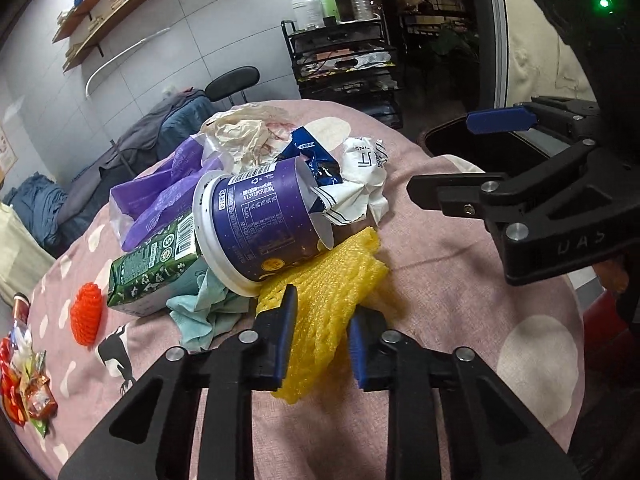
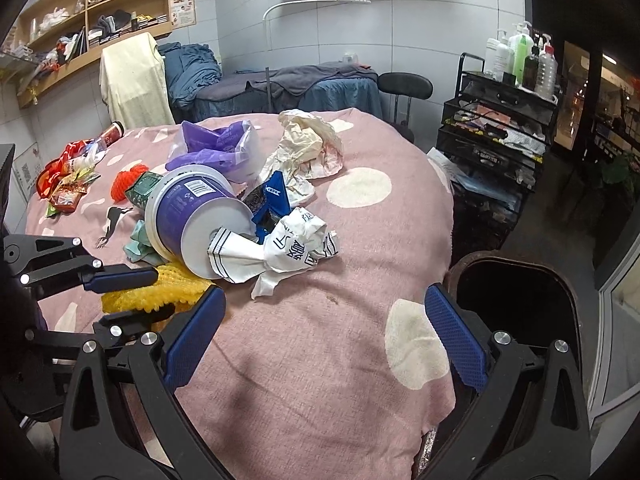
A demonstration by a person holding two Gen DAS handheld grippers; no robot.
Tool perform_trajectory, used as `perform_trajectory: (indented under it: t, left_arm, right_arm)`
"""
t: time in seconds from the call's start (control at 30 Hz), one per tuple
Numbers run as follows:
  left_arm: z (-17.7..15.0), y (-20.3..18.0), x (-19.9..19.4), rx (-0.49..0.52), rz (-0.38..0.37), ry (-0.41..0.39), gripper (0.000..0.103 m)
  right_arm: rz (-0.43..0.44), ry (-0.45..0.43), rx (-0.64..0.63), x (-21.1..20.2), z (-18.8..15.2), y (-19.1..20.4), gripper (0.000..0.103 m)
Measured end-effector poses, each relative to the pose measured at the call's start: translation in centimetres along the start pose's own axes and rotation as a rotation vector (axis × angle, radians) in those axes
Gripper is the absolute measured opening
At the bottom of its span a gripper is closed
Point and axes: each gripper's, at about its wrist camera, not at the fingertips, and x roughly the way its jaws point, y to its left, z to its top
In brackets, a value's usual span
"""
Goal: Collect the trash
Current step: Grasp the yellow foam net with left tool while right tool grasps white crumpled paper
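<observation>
A heap of trash lies on a round table with a pink cloth [image 2: 320,340]. My left gripper [image 1: 320,332] is shut on a yellow foam net [image 1: 332,292] at the heap's near edge; it also shows in the right wrist view [image 2: 160,288]. Behind it lie a purple tub [image 1: 264,220] on its side, a green carton [image 1: 156,268], crumpled white paper [image 2: 296,248], a blue wrapper [image 2: 272,200], a purple bag [image 2: 216,144] and a beige wrapper [image 2: 308,148]. My right gripper [image 2: 324,332] is open and empty over the bare cloth, right of the heap.
A dark bin [image 2: 516,300] stands just past the table's right edge. An orange foam net [image 1: 86,308] and snack packets [image 1: 28,392] lie at the table's left. A black wire cart [image 2: 496,132] with bottles, a stool and beds stand behind.
</observation>
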Motion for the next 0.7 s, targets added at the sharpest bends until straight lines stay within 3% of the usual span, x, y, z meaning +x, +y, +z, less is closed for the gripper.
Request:
perform_trajectory:
  t: [0.1, 0.27, 0.47, 0.7]
  left_arm:
    - [-0.2, 0.3, -0.3, -0.037, -0.006, -0.017, 0.015]
    - [-0.7, 1.3, -1.7, -0.134, -0.042, -0.071, 0.012]
    - [-1.5, 1.9, -3.7, -0.233, -0.066, -0.138, 0.012]
    - [-2.2, 2.5, -4.8, -0.339, -0.085, -0.186, 0.012]
  right_arm:
    - [0.037, 0.028, 0.023, 0.9, 0.4, -0.3, 0.097]
    - [0.103, 0.090, 0.049, 3.1, 1.4, 0.2, 0.074]
    - [0.176, 0.156, 0.139, 5.8, 2.2, 0.1, 0.058]
    - [0.210, 0.151, 0.176, 6.4, 2.1, -0.1, 0.014]
